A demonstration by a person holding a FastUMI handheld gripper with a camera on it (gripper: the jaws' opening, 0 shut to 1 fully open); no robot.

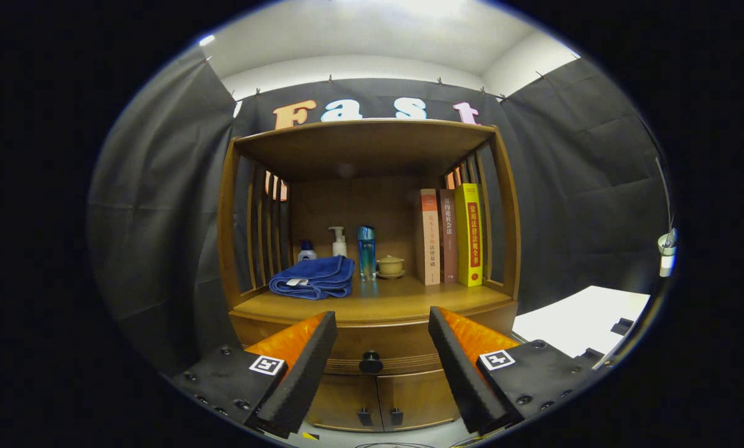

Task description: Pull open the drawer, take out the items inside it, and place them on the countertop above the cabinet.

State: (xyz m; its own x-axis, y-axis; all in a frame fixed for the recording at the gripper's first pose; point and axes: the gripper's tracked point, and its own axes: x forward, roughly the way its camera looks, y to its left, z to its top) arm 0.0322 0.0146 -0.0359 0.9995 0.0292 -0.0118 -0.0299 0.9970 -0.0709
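Gripper view: the gripper is seen with its two fingers spread wide apart, nothing held between them. The drawer of the wooden cabinet is observed closed, its dark round knob lying in the gap between the fingers, beyond their tips. Its contents cannot be seen. Below the drawer, two small cabinet doors with dark handles are noted, both closed.

On the countertop above the drawer, a folded blue towel is laid at the left. Behind and beside it are found a small blue-capped bottle, a white pump bottle, a tall blue bottle and a small lidded cup on a saucer. Three upright books are stood against the right slatted side, the outermost yellow. A bare stretch of countertop is left in front of the items.

Black cloth is hung behind and beside the cabinet. A white surface is noted to its right.
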